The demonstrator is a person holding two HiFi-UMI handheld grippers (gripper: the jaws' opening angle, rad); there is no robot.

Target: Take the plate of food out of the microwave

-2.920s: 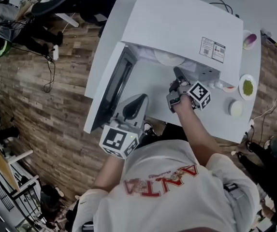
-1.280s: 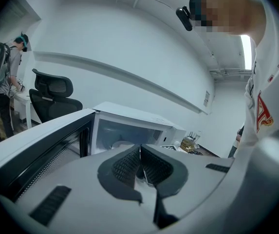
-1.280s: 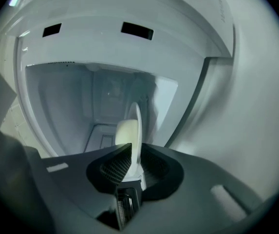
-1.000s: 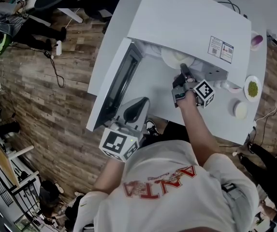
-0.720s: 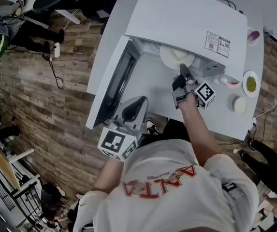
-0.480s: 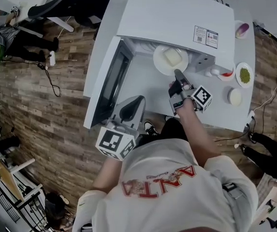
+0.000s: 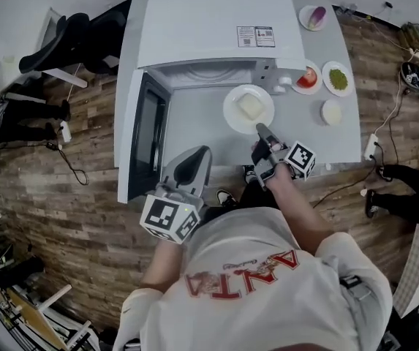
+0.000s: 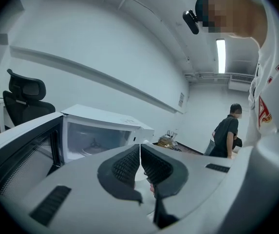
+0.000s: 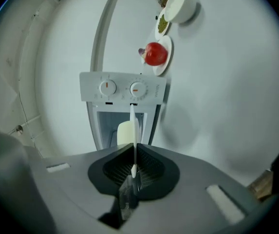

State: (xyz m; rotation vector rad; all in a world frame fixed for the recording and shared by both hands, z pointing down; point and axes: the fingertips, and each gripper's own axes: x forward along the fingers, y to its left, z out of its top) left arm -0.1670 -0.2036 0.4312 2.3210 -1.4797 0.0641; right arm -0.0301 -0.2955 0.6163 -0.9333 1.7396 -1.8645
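Observation:
The white plate with a pale block of food is outside the white microwave, over the table in front of its open cavity. My right gripper is shut on the plate's near rim. In the right gripper view the plate shows edge-on as a thin white line between the pads, with the food beside it. My left gripper hangs shut and empty near the table's front edge, by the open door; its pads meet.
Right of the microwave stand a dish with a tomato, a dish of green food, a small white bowl and a dish with something purple. The control panel faces the right gripper. An office chair stands at the left.
The right gripper has drawn the plate out of the microwave cavity toward me. The left gripper has stayed low by the door, shut.

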